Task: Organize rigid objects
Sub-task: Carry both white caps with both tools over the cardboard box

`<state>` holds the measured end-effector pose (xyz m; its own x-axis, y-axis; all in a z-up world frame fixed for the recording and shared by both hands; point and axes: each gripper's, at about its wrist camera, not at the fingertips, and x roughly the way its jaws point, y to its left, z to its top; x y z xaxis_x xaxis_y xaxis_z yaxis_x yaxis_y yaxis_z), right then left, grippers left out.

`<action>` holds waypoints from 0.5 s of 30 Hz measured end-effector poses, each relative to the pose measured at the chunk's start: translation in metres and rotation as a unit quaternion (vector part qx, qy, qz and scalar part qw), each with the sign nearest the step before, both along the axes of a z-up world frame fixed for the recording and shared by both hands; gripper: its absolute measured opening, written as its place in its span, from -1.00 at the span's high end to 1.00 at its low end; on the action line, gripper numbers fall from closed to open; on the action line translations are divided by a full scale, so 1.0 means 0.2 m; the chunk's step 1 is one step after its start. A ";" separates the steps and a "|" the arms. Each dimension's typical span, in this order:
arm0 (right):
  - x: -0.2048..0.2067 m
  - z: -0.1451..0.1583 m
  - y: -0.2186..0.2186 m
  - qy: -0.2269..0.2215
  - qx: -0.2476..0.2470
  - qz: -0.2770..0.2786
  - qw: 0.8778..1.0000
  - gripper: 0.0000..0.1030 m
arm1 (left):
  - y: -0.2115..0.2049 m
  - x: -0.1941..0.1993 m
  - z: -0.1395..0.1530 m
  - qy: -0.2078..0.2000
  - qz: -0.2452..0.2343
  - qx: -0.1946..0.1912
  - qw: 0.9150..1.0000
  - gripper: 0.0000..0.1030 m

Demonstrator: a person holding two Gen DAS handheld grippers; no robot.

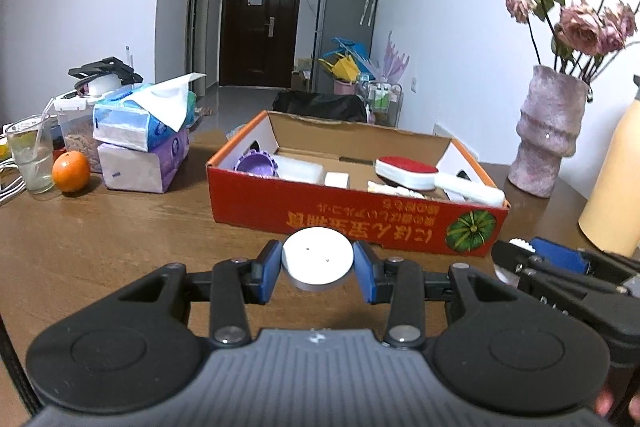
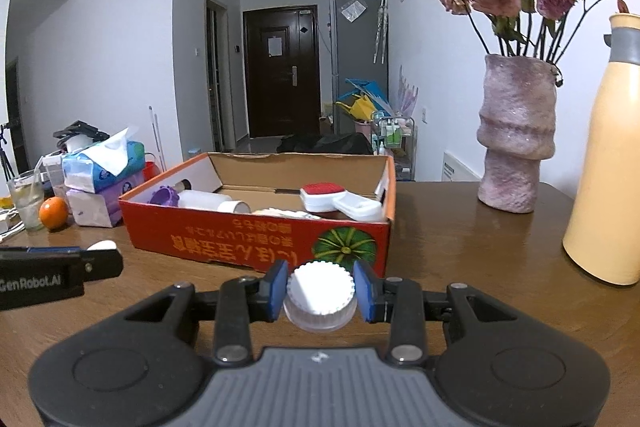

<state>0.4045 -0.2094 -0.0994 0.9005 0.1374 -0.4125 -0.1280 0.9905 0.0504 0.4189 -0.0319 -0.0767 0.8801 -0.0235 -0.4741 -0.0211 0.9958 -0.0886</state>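
Right now we hold one piece in each tool. Our left tool (image 1: 318, 263) is clamped on a flat white disc (image 1: 318, 259), a smooth round puck with a grey rim, pinched across its width by the blue pads (image 1: 270, 265). Our right tool (image 2: 320, 293) is clamped on a ribbed white cap (image 2: 320, 291) that sits on a clear base, gripped the same way at its sides. Both pieces sit low in the centre of their own views, just above the brown worktop (image 1: 120, 227).

Straight ahead of both tools, in the middle of each frame, lies the red cardboard box (image 1: 356, 215), open at the top, its long side turned across our line of reach. Its near wall stands between us and the inside. In the right wrist view the box fills centre-left, so the right tool faces its right-hand end; in the left wrist view the left tool faces its middle. Neither is clearly nearer.

Inside we see a purple scalloped dish (image 1: 256, 165) toward the left and a red-topped brush (image 1: 408, 173) toward the right. We judge that each piece must rise over the near wall before release.

Further out stand a stack of tissue packs (image 1: 144, 143) and an orange (image 1: 71, 171) at left, a pink vase (image 1: 548, 135) at right.
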 end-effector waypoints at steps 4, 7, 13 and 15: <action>0.03 0.01 0.05 -0.005 0.000 0.001 1.000 0.32 | 0.02 0.04 0.01 -0.005 0.002 -0.001 1.000 0.22; 0.06 0.02 0.07 -0.009 0.001 0.001 1.000 0.32 | 0.03 0.08 0.02 -0.012 0.005 -0.001 1.000 0.22; 0.15 0.03 0.10 -0.014 0.005 0.001 1.000 0.32 | 0.05 0.17 0.03 -0.018 0.009 0.000 1.000 0.22; 0.18 0.03 0.11 -0.016 0.007 0.001 1.000 0.32 | 0.05 0.21 0.04 -0.020 0.010 0.001 1.000 0.22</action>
<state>0.4407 -0.1882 -0.0935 0.9127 0.1444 -0.3823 -0.1317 0.9895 0.0593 0.4606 -0.0219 -0.0696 0.8983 -0.0046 -0.4393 -0.0379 0.9954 -0.0880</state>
